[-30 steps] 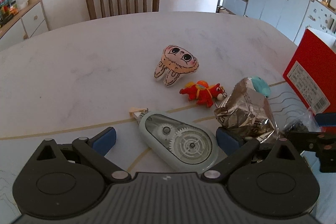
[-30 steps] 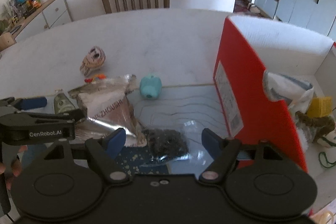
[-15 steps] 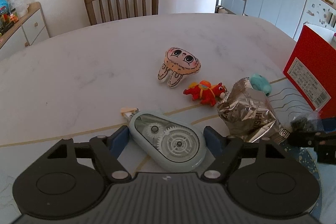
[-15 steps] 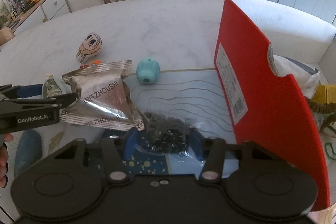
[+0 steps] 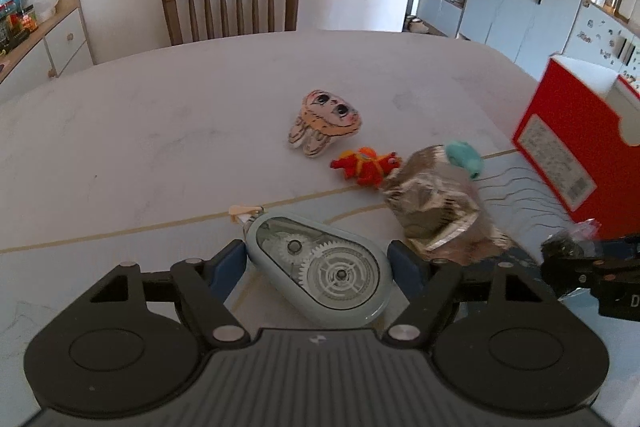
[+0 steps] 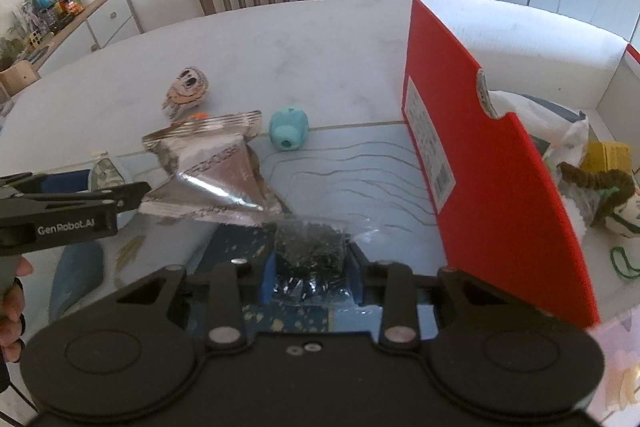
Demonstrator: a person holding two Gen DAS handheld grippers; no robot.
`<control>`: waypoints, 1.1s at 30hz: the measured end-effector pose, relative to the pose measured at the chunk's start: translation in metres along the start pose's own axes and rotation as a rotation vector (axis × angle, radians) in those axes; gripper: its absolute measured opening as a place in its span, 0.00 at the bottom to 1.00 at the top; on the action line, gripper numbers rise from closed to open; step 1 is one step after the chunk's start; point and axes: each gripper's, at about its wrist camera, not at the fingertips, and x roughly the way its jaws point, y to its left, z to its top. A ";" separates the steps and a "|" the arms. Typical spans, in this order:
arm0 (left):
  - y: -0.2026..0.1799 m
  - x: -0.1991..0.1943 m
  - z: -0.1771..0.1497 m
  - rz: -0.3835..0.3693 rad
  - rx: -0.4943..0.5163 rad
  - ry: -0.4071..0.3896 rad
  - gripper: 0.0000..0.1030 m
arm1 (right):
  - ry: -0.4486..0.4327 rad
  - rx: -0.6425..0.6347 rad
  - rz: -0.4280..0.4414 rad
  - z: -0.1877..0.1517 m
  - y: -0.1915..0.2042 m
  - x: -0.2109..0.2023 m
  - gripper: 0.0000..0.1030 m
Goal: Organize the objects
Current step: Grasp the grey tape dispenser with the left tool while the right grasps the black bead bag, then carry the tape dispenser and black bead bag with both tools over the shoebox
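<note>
My left gripper (image 5: 316, 261) is shut on a grey-green correction tape dispenser (image 5: 320, 267) with clear gears, its blue pads pressing both sides. In the right wrist view, my right gripper (image 6: 312, 269) has a clear bag of small black pieces (image 6: 308, 243) between its pads. Its jaws are closing on the bag and the pads press it. A crumpled silver foil pouch (image 6: 212, 171) lies just past both grippers. The open red box (image 6: 480, 167) stands to the right, with a white bag, a yellow thing and a brown plush inside.
On the white marble table (image 5: 160, 131) lie a plush face toy (image 5: 324, 123), a small red toy (image 5: 366, 167) and a teal toy (image 6: 289, 129). A wooden chair (image 5: 232, 3) stands at the far edge. A sideboard is at the left, cupboards at the right.
Both grippers went from open to closed: the left on the correction tape, the right on the bag of black pieces. Both have moved a little with their loads.
</note>
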 end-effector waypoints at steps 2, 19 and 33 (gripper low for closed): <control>-0.003 -0.011 0.000 -0.014 -0.008 -0.011 0.75 | -0.008 -0.001 0.011 -0.001 0.001 -0.010 0.33; -0.064 -0.113 0.012 -0.104 0.044 -0.110 0.75 | -0.117 -0.013 0.070 -0.004 -0.014 -0.101 0.33; -0.159 -0.139 0.040 -0.184 0.135 -0.133 0.75 | -0.200 -0.019 0.063 0.002 -0.080 -0.153 0.33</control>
